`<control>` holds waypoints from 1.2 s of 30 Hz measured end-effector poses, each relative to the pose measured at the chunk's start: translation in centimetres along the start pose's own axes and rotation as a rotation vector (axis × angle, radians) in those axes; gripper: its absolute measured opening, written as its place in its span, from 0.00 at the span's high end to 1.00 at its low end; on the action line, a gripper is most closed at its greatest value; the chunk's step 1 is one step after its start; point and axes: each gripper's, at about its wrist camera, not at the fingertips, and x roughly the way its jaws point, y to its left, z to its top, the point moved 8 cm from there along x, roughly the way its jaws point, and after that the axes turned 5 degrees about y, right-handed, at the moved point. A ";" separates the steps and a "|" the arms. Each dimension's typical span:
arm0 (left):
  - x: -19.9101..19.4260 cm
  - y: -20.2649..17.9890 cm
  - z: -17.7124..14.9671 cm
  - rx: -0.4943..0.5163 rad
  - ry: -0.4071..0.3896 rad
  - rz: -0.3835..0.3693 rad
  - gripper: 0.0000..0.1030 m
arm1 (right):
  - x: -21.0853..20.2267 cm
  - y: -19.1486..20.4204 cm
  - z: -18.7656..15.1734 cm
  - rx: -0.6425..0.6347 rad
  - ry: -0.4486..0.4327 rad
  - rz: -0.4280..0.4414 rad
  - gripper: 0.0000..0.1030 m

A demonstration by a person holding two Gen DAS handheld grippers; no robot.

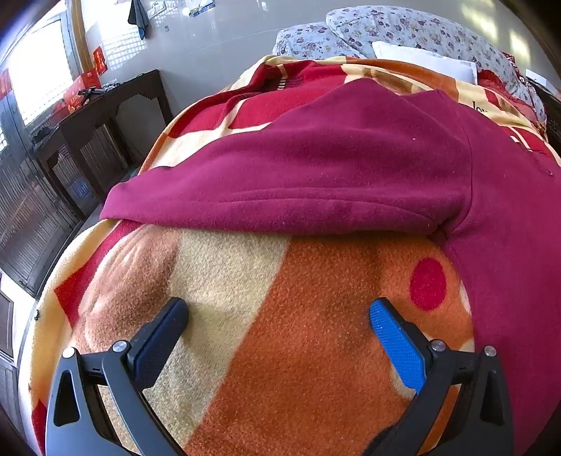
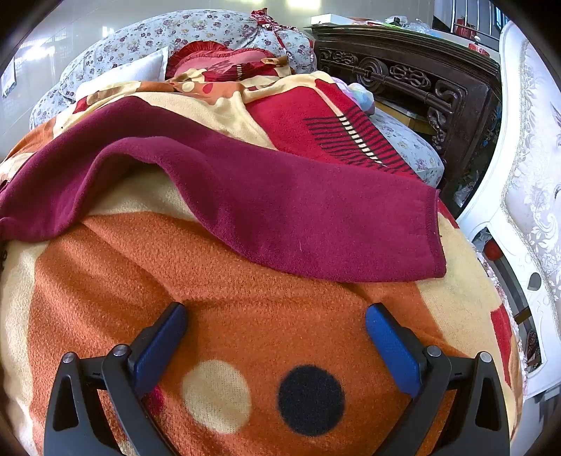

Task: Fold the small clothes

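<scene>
A maroon fleece garment [image 1: 333,168] lies spread on a patterned orange, cream and red blanket [image 1: 280,333] on a bed. In the left wrist view one sleeve stretches left, its cuff at the bed's left edge. My left gripper [image 1: 278,312] is open and empty, just short of the sleeve's near edge. In the right wrist view the other sleeve of the garment [image 2: 298,210] runs right to a cuff. My right gripper [image 2: 275,315] is open and empty over the blanket [image 2: 245,333], just short of that sleeve.
Floral pillows [image 1: 385,31] and a white pillow [image 1: 420,59] lie at the bed's head. A dark wooden table [image 1: 105,119] stands left of the bed. A carved dark cabinet [image 2: 403,77] and a white upholstered chair [image 2: 526,175] stand to the right.
</scene>
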 end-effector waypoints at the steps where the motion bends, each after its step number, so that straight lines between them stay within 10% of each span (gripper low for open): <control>1: 0.0 -0.1 0.0 -0.001 0.000 -0.002 0.00 | 0.0 0.0 0.0 0.000 -0.002 0.000 0.00; 28: -1.5 0.5 0.0 -0.001 -0.004 -0.048 0.00 | 0.1 0.6 -0.2 -0.017 0.017 -0.020 0.00; 36: -7.2 -0.2 -1.4 0.024 -0.113 -0.050 0.00 | -8.4 2.5 -3.4 0.018 0.040 0.178 0.00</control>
